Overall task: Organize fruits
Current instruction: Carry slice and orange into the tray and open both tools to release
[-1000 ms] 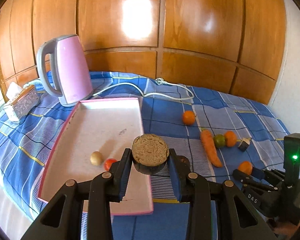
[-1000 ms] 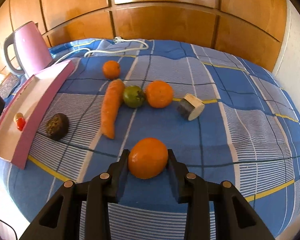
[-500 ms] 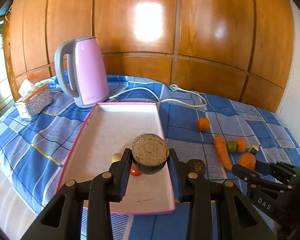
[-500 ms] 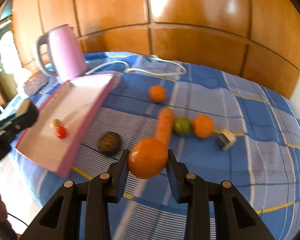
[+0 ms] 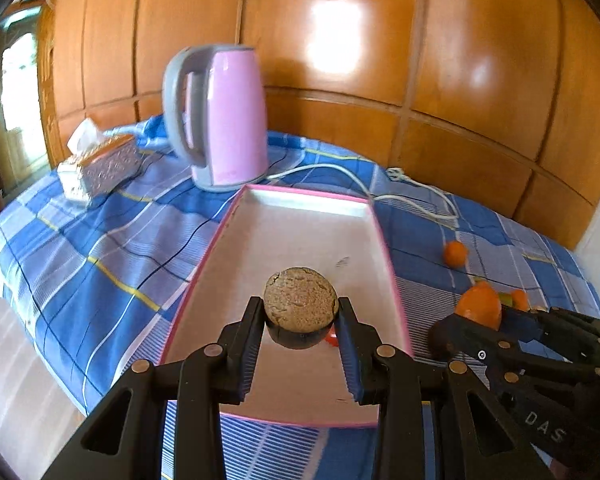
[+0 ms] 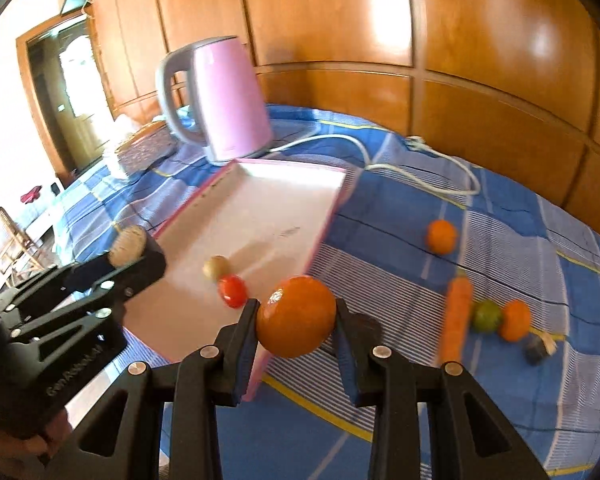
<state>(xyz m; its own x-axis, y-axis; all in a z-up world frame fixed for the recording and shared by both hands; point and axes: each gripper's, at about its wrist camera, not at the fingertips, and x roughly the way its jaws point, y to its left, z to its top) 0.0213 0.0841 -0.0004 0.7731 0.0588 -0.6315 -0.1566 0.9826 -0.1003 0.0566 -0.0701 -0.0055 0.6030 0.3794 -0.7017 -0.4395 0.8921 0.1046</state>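
Left hand-held gripper (image 5: 300,314): jaws clamped on a round brown fruit with a rough cut face (image 5: 300,298), held above the near half of the pink-rimmed tray (image 5: 300,200). Right hand-held gripper (image 6: 296,322): jaws clamped on an orange (image 6: 296,316), held above the tray's right rim, near its front corner.

Tray contents: a small tan fruit (image 6: 216,267) and a cherry tomato (image 6: 233,290), touching or nearly so. Remaining on the bed's blue checked cover (image 6: 380,240): a small orange (image 6: 442,236), a carrot (image 6: 455,320), a green citrus (image 6: 487,316) and another orange (image 6: 516,320).

Risks:
- Both loads are round; released from height, either may roll, strike the two small fruits or clear the low rim.
- The hand-held grippers converge on one end of the tray; collision is possible.
- The tray rests on soft bedding and may tip if pressed at its rim.
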